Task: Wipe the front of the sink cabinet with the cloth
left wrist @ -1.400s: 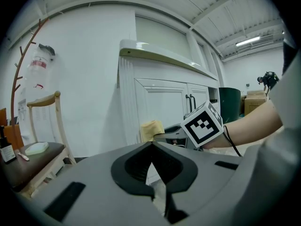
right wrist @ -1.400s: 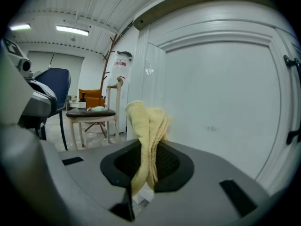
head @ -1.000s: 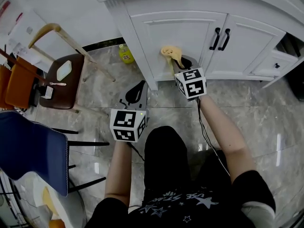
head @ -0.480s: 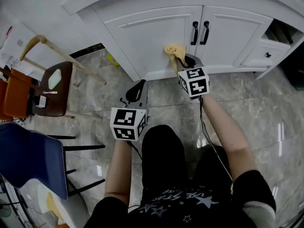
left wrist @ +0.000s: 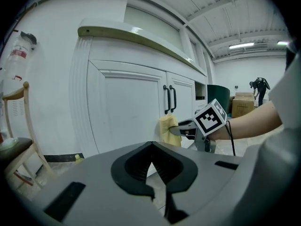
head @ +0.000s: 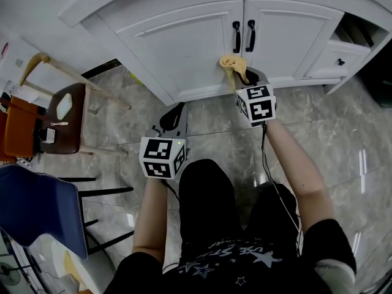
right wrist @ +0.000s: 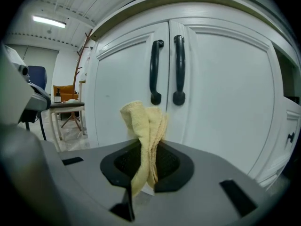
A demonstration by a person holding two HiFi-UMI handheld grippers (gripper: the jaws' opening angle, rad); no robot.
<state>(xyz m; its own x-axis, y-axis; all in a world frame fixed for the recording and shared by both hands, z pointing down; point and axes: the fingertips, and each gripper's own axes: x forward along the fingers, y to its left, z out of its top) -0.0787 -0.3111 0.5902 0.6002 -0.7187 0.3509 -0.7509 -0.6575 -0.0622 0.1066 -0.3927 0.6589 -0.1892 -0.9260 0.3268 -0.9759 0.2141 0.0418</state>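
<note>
Head view: the right gripper (head: 244,77) held the yellow cloth (head: 230,62) up at the sink cabinet (head: 184,41), just below the door handles (head: 243,35); the left gripper (head: 174,116) hung well back. Left gripper view: its jaws met on nothing. Right gripper view: jaws clamped the cloth, which seemingly touched the door

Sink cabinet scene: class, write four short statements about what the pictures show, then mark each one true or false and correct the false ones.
1. The right claw holds a yellow cloth. True.
2. The cabinet stands open. False: its doors are shut.
3. The door handles are dark. True.
4. The left claw grips a handle. False: it is shut on nothing, away from the cabinet.
</note>
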